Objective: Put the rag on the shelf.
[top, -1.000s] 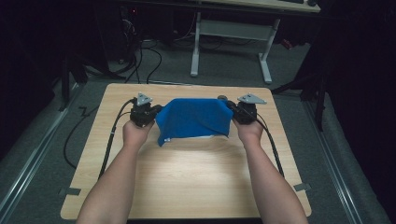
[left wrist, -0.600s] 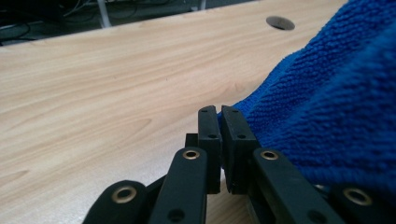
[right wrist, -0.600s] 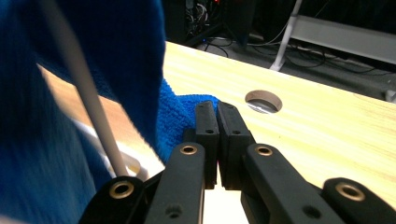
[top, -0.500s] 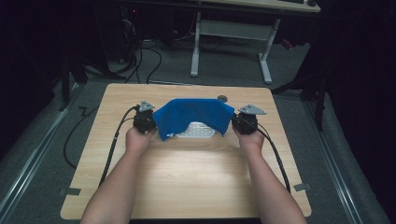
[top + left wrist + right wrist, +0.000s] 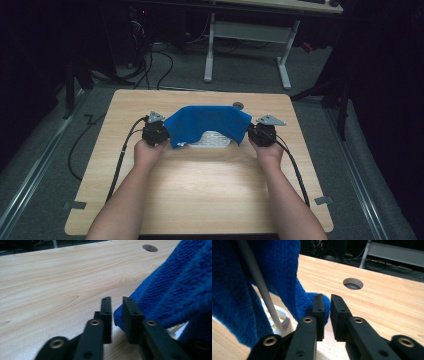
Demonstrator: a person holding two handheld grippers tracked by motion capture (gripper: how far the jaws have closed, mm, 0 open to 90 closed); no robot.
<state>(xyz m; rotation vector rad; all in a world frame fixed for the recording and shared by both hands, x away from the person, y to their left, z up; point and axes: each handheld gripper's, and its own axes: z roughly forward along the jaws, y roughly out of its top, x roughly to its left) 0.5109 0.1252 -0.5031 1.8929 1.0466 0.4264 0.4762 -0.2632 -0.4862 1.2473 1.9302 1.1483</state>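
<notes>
A blue cloth [image 5: 207, 122] hangs in an arch over a white slotted object [image 5: 212, 140] at the far middle of the wooden table [image 5: 200, 190]. My left gripper [image 5: 159, 131] is at the cloth's left corner and my right gripper [image 5: 257, 132] at its right corner. In the left gripper view the jaws [image 5: 117, 300] stand narrowly apart with the cloth's [image 5: 175, 285] edge pinched between them. The right gripper's [image 5: 327, 297] jaws likewise close on a corner of the cloth [image 5: 232, 290], beside the white object [image 5: 279, 315] and its thin white bar [image 5: 259, 282].
A round cable hole [image 5: 238, 105] sits in the table just behind the cloth. Black cables trail from both grippers over the table's left and right edges. A white-legged desk [image 5: 210, 50] stands on the floor beyond, and the near half of the table is bare wood.
Both grippers have come toward the person and lower with the cloth. The cloth, held higher and farther back before, now drapes over the white object.
</notes>
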